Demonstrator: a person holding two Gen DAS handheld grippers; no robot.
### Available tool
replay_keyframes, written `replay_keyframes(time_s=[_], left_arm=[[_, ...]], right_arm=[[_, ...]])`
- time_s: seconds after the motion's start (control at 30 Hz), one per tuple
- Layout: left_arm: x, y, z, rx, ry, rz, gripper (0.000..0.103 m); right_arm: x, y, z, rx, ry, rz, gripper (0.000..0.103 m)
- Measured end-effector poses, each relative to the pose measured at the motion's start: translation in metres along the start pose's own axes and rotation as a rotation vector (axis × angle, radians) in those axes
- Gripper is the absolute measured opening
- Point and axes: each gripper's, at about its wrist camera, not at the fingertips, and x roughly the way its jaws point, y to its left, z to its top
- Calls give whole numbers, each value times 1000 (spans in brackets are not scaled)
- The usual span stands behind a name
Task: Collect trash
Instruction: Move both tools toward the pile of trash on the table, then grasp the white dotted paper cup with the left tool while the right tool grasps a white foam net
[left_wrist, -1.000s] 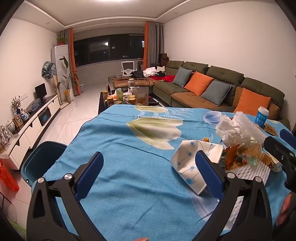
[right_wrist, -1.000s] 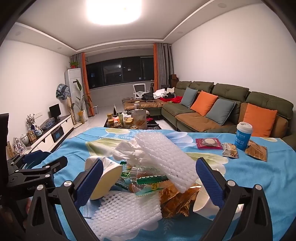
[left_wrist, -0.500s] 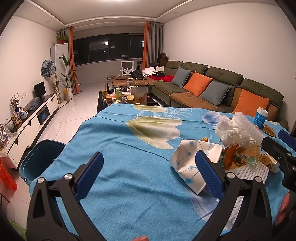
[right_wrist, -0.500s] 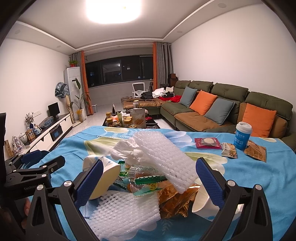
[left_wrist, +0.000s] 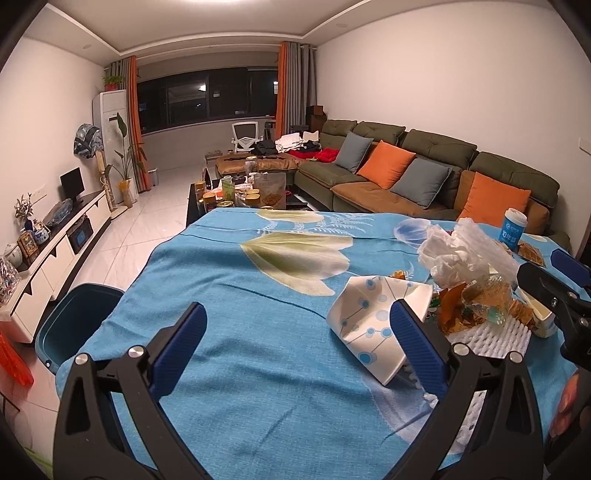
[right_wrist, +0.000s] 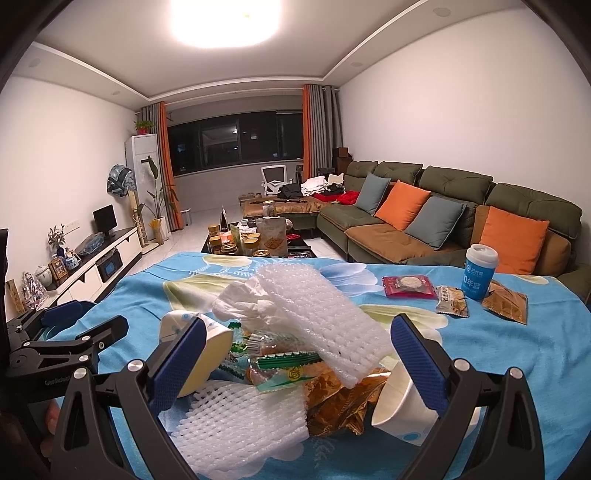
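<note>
A heap of trash lies on the blue flowered tablecloth (left_wrist: 236, 332): white foam netting (right_wrist: 325, 317), crumpled tissue (right_wrist: 243, 302), gold and green wrappers (right_wrist: 295, 373), and crushed white paper cups (left_wrist: 373, 317) with blue dots. My right gripper (right_wrist: 299, 362) is open, its fingers straddling the heap just above the table. My left gripper (left_wrist: 301, 349) is open over bare cloth, its right finger (left_wrist: 413, 343) close beside a crushed cup. In the right wrist view the left gripper (right_wrist: 70, 343) shows at the left edge.
A dark teal bin (left_wrist: 74, 317) stands on the floor off the table's left edge. A blue-and-white cup (right_wrist: 478, 273) and several snack packets (right_wrist: 450, 301) lie at the table's far right. Beyond are a coffee table (left_wrist: 240, 192) and a green sofa (left_wrist: 424, 173).
Both views have shifted only slightly; the grippers stay open and the trash heap has not moved.
</note>
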Motion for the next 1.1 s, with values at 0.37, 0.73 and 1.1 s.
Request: replay_keyframes(time_s=[0.37, 0.73, 1.1], left_arm=[[-1, -3, 1, 9, 0, -9, 98], [10, -5, -2, 24, 40, -107, 94], [45, -19, -9, 49, 186, -262, 78]], right_arm=[[5, -8, 6, -3, 2, -10, 97], [21, -22, 12, -12, 51, -14, 97], [47, -32, 6, -1, 154, 19, 69]])
